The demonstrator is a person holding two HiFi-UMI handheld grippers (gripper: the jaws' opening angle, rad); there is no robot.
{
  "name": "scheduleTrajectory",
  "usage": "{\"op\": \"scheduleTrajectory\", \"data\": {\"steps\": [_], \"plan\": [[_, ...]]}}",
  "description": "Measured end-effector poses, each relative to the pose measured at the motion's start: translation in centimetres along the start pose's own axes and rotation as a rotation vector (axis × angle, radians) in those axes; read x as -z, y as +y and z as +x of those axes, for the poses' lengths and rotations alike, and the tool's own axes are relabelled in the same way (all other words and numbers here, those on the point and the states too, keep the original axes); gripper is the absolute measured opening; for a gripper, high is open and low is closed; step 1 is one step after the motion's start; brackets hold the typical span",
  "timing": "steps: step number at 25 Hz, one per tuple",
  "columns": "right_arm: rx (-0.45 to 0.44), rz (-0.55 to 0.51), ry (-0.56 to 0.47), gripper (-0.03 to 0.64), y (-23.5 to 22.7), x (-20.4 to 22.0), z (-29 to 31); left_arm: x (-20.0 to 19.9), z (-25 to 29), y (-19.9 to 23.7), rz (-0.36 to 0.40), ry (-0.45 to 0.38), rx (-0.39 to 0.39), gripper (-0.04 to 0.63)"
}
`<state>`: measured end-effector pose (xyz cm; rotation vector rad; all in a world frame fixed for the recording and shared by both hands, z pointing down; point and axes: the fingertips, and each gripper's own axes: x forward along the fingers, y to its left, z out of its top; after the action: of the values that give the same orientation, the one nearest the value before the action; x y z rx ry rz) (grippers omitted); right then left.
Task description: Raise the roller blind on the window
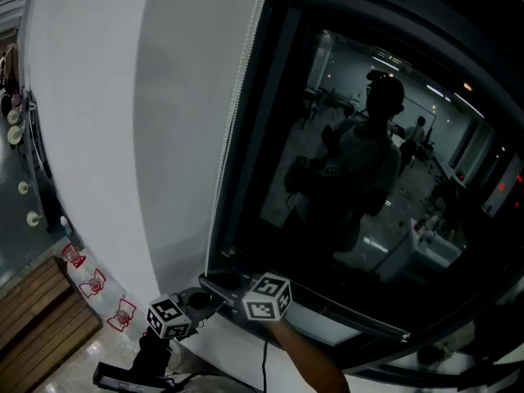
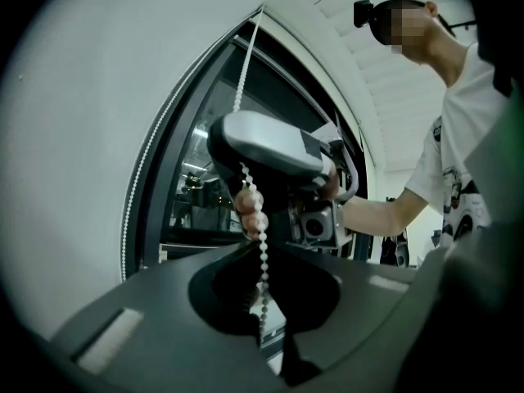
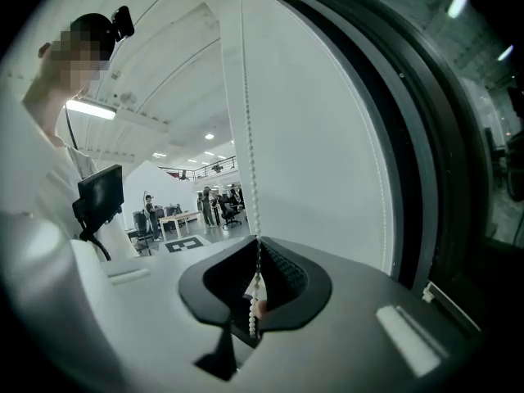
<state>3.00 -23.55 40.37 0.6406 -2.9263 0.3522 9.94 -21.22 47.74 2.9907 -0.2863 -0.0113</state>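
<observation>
Left gripper view: left gripper [image 2: 264, 305] pinched tight on the bead chain [image 2: 263, 248], likely keeping it taut. Right gripper [image 3: 255, 297] clamps the chain too, for the pull. Chain hangs along the window's [image 1: 344, 219] left frame (glass looks uncovered, blind fabric not discernible).

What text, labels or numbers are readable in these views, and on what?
No legible text anywhere.
Red stickers by the wall's foot: too blurred to read.
Shirt print: too small to read.
Gripper cubes, floor marker: black-and-white patterns, no letters.
</observation>
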Motion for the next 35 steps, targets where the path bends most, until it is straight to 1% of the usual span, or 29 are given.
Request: {"op": "scheduleTrajectory", "data": {"steps": [4,9,11,15,19,24,30,35], "plan": [[-0.042,0.009,-0.008,0.015,0.9,-0.4,-0.5,-0.1,0.0,-0.4,-0.008,-0.013,0.016,0.000],[-0.073,-0.063,-0.017,0.018,2.2,-1.1,-0.8,-0.6,0.2,-0.9,-0.013,-0.026,0.033,0.000],[-0.073,-0.062,-0.045,0.018,2.0,-2.2,-1.1,-0.7,0.5,-1.4,-0.015,-0.029,0.057,0.000],[-0.087,-0.040,-0.142,0.043,2.0,-6.5,-2.2,-0.6,0.8,-2.0,-0.019,-0.025,0.075,0.000],[-0.099,-0.110,-0.176,0.097,2.5,-10.9,-2.5,-0.7,0.9,-2.0,-0.013,-0.024,0.074,0.000],[-0.123,-0.173,-0.223,0.100,3.2,-16.1,-2.4,-0.9,1.1,-2.2,-0.008,-0.025,0.079,0.000],[-0.141,-0.251,-0.286,0.098,4.2,-22.6,-2.6,-0.8,0.9,-1.9,-0.008,-0.028,0.065,0.000],[-0.130,-0.314,-0.344,0.097,4.8,-27.4,-3.6,-0.7,0.7,-1.9,-0.010,-0.029,0.060,0.000]]}}
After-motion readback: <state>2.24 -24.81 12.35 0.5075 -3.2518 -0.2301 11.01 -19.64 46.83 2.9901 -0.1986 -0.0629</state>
